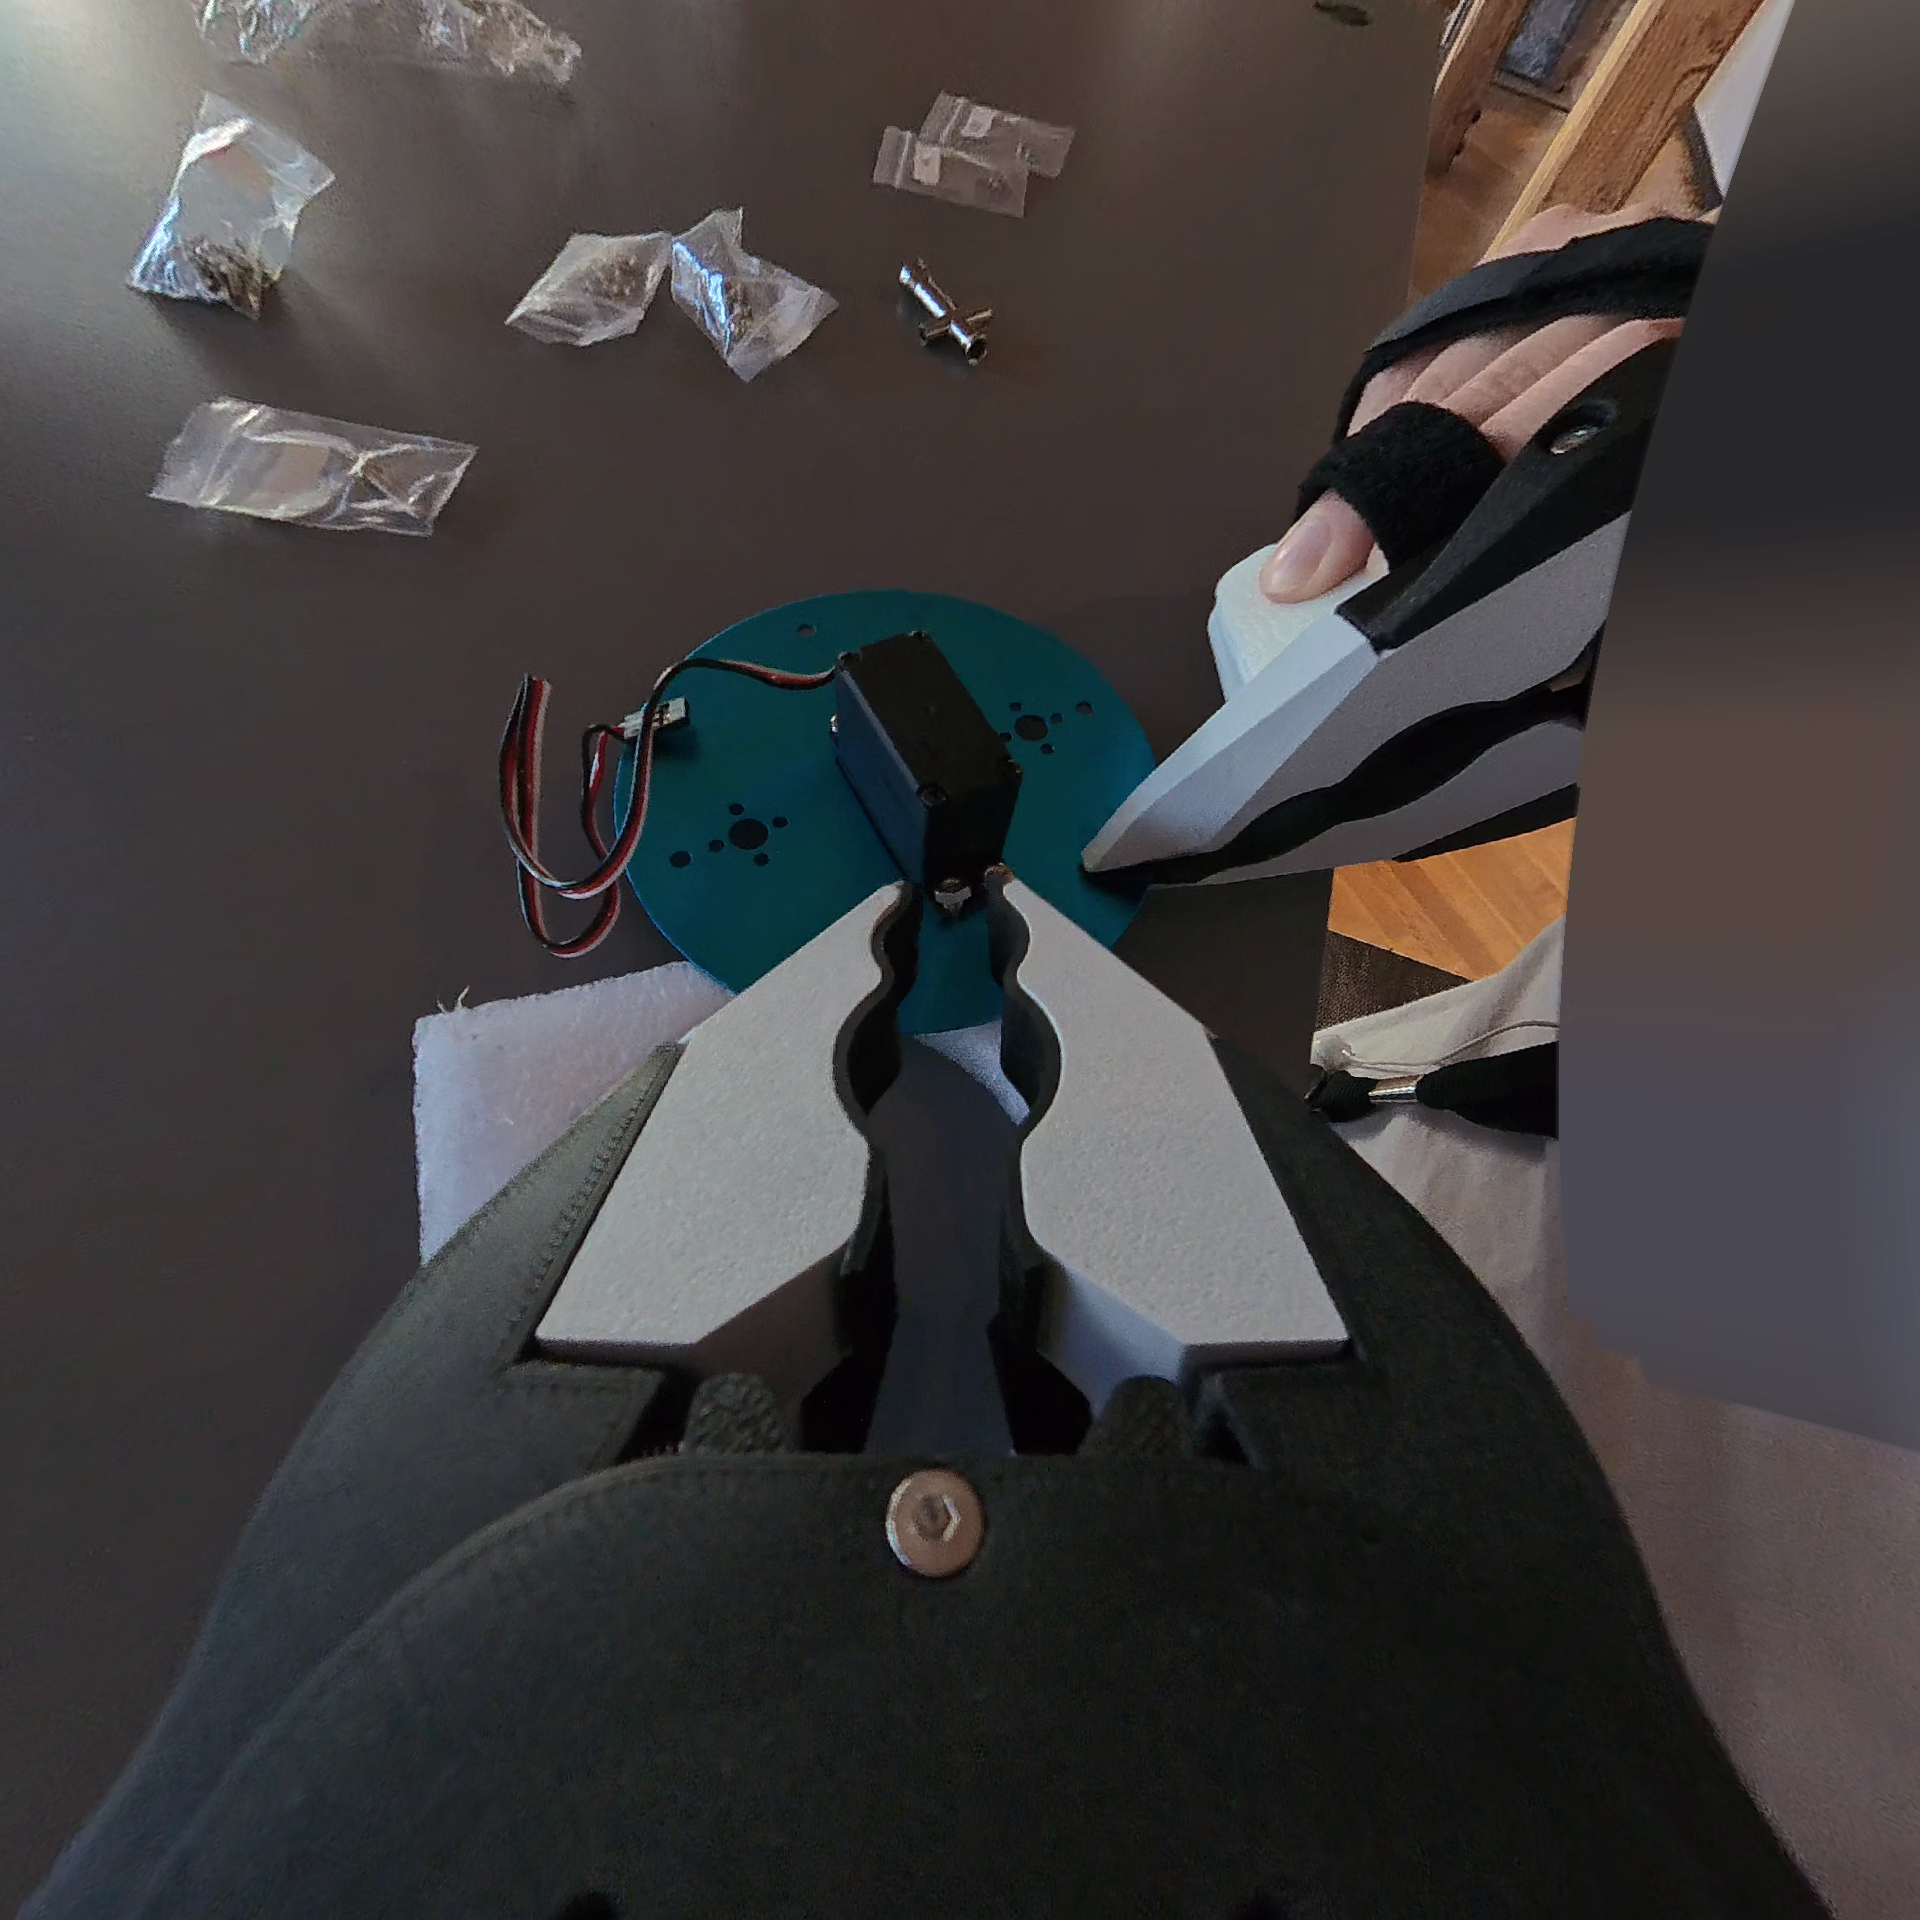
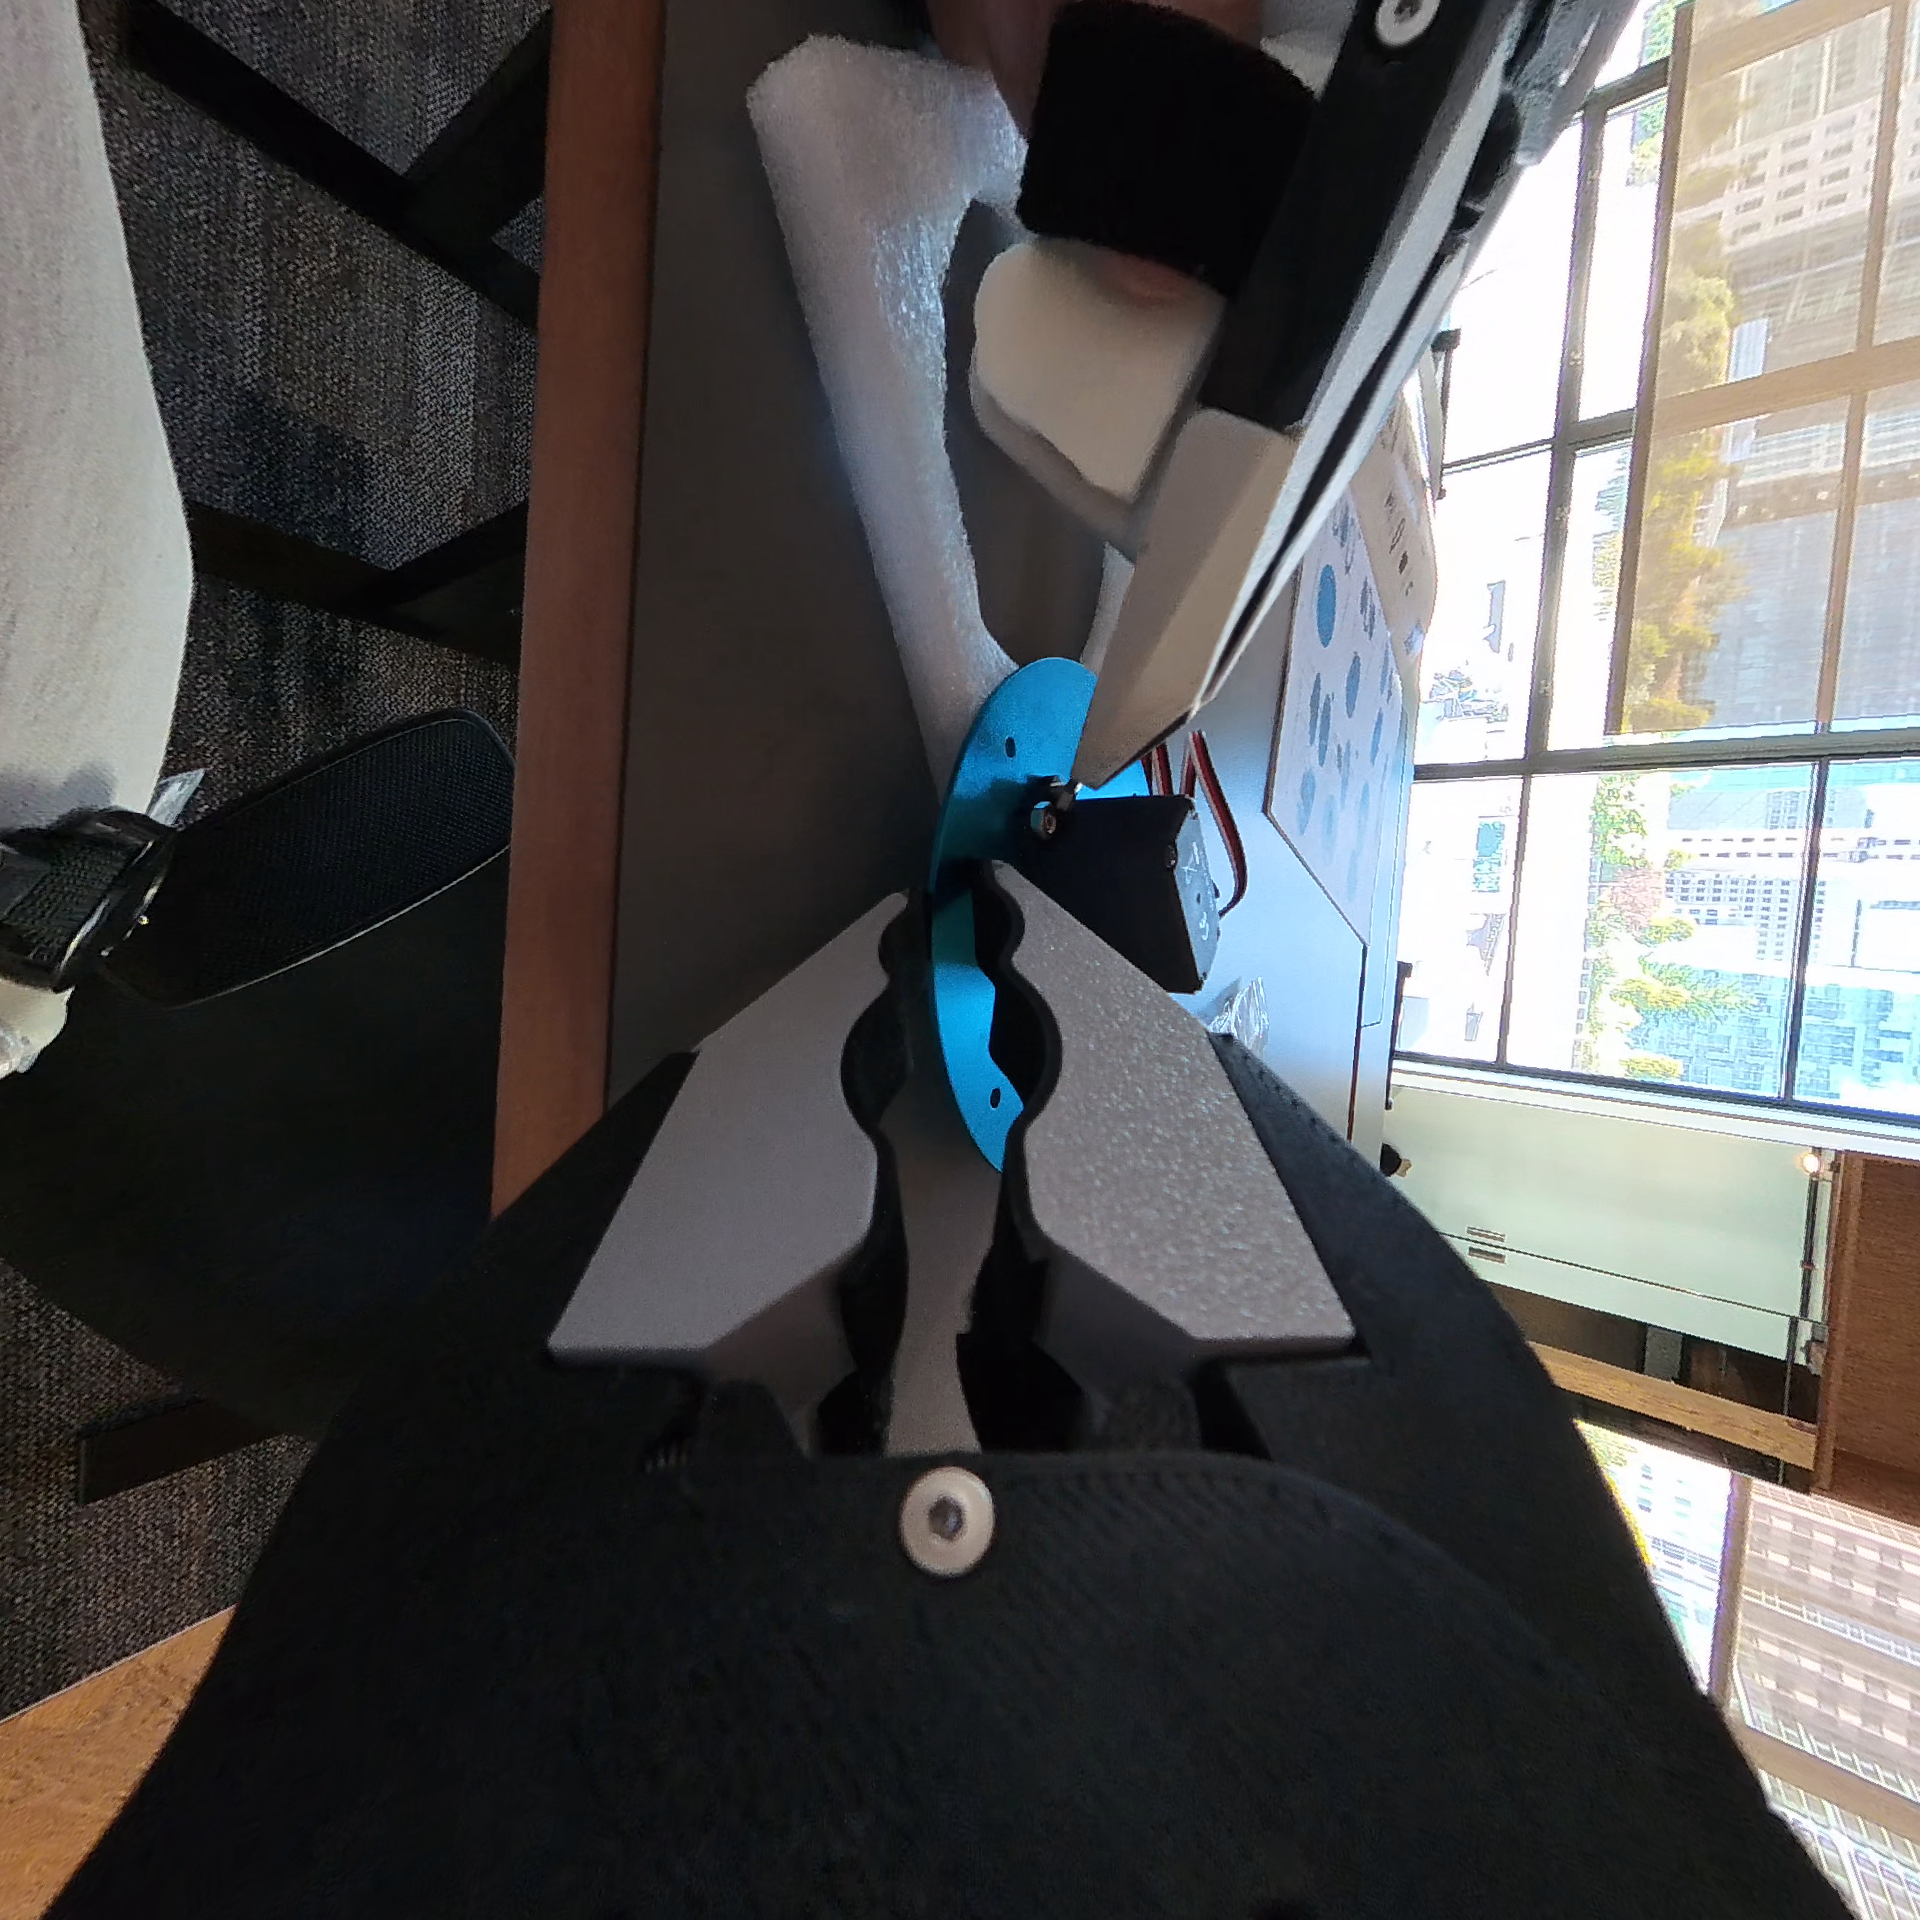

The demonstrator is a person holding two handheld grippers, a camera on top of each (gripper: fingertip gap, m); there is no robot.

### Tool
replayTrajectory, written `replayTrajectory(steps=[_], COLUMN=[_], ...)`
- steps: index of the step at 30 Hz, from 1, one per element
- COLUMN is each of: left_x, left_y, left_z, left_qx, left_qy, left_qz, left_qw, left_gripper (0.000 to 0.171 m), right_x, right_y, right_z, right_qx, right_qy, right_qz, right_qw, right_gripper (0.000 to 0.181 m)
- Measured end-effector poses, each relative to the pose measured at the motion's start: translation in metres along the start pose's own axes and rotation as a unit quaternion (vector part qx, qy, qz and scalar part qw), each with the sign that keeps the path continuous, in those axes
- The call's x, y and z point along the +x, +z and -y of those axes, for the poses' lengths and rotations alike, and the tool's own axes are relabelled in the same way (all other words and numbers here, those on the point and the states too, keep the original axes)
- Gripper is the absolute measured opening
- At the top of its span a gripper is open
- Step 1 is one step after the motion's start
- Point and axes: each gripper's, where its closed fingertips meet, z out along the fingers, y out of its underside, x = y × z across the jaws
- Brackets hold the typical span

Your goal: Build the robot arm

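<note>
A round blue metal plate [image 1: 748, 790] lies on the dark table [image 1: 1039, 499], partly on white foam [image 1: 520, 1070]. A black servo [image 1: 925, 748] stands on it, and its red, white and black wires [image 1: 561, 831] trail left. My left gripper [image 1: 951, 888] is closed to a narrow gap around a small metal screw [image 1: 951, 899] at the servo's near end. It also shows in the right wrist view [image 2: 1086, 774]. My right gripper [image 2: 951, 883] is shut on the plate's rim [image 2: 1003, 727] beside the servo [image 2: 1132, 883]. In the left wrist view it comes in from the right [image 1: 1091, 862].
Several small clear bags of hardware [image 1: 229, 208] lie at the back of the table, with a metal cross wrench [image 1: 945, 312]. A printed sheet with blue shapes [image 2: 1340, 707] lies beyond the servo. A black chair [image 2: 260, 987] stands off the table's wooden edge [image 2: 571, 623]. Only a small space, under 4 cm, lies between the two pairs of fingers.
</note>
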Motion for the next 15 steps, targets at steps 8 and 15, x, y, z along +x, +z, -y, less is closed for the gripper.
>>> replayTrajectory(steps=[8, 15], left_x=[0.001, 0.005], left_y=[0.001, -0.008], left_z=[0.002, 0.008], left_qx=[0.002, 0.023], left_qy=[0.008, 0.125], left_qz=[0.002, 0.037], left_qw=[1.000, 0.991], left_gripper=[0.004, 0.013], right_x=[0.000, 0.000], right_y=[0.000, 0.000], right_z=[0.000, 0.001], right_qx=[-0.001, -0.001], right_qy=[0.001, 0.001], right_qz=[0.000, 0.002], right_qw=[1.000, 1.000], right_gripper=[0.007, 0.007])
